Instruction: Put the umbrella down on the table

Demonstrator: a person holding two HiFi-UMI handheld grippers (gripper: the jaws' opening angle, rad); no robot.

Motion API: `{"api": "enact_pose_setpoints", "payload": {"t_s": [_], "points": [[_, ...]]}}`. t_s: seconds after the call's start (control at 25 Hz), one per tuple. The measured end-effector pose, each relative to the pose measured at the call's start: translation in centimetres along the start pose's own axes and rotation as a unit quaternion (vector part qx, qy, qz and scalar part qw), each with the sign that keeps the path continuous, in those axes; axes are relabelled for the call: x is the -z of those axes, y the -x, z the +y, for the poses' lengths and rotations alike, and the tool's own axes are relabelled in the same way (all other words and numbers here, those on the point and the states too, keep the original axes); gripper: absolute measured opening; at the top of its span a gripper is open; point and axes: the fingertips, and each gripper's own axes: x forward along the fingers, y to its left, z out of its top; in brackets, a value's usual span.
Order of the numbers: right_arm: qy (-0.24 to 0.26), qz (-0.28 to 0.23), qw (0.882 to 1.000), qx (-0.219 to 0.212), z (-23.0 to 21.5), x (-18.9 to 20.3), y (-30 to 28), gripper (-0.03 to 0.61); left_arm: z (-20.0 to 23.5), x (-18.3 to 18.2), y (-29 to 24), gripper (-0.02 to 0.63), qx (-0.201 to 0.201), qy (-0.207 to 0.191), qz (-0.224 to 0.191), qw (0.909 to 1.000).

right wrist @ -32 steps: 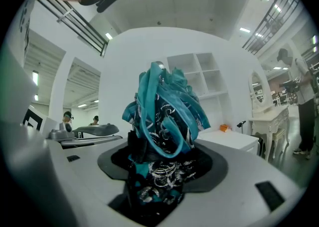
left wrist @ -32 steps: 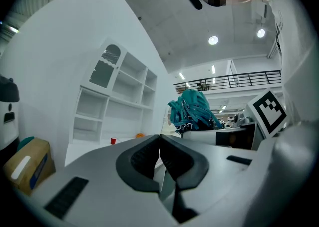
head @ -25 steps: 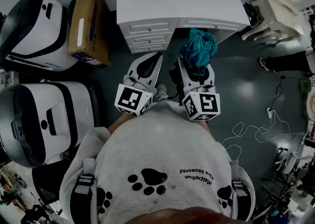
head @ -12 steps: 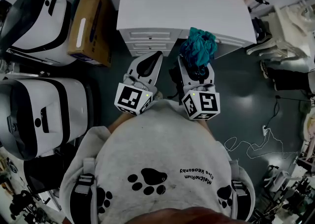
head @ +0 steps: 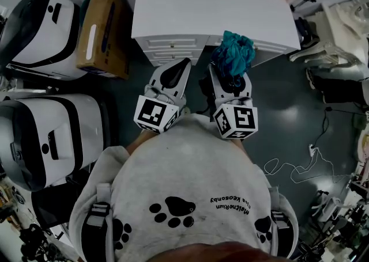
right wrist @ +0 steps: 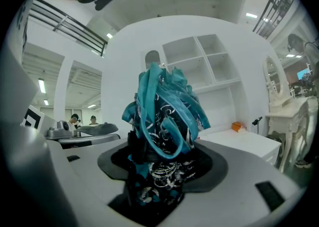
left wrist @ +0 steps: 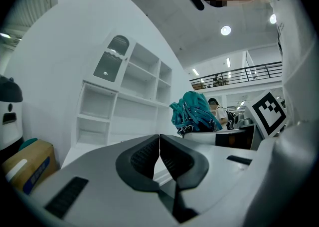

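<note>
While right gripper stays clamped on teal umbrella, left gripper closed empty; desk nearer now.

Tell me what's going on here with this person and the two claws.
A person stands facing a white desk with a claw in each hand. The right claw is shut on a bunched teal umbrella, held in the air at the desk's front edge, not yet set down. The left claw is shut and empty.
</note>
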Motion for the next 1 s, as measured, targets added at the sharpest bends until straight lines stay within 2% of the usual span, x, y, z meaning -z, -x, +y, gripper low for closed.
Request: {"api": "enact_pose_setpoints", "payload": {"t_s": [0.2, 0.52, 0.84, 1.0], "points": [[-0.002, 0.001, 1.0, 0.018, -1.6, 0.0, -0.9, 0.288, 0.3, 0.2, -2.1, 0.018, 0.018, 0.002, 0.002, 0.9998], [0.004, 0.005, 1.0, 0.025, -3.9, -0.7, -5.7, 0.288, 3.5, -0.1, -6.9, 0.018, 0.023, 0.009, 0.0, 0.9997], [0.002, 0.019, 0.999, 0.029, -6.7, -1.2, -15.2, 0.288, 10.6, -0.1, -14.1, 0.018, 0.023, 0.019, 0.008, 0.9995], [0.006, 0.017, 0.999, 0.035, -7.3, -2.5, -17.3, 0.288, 12.0, -0.9, -16.2, 0.018, 0.032, 0.022, 0.01, 0.9992]]}}
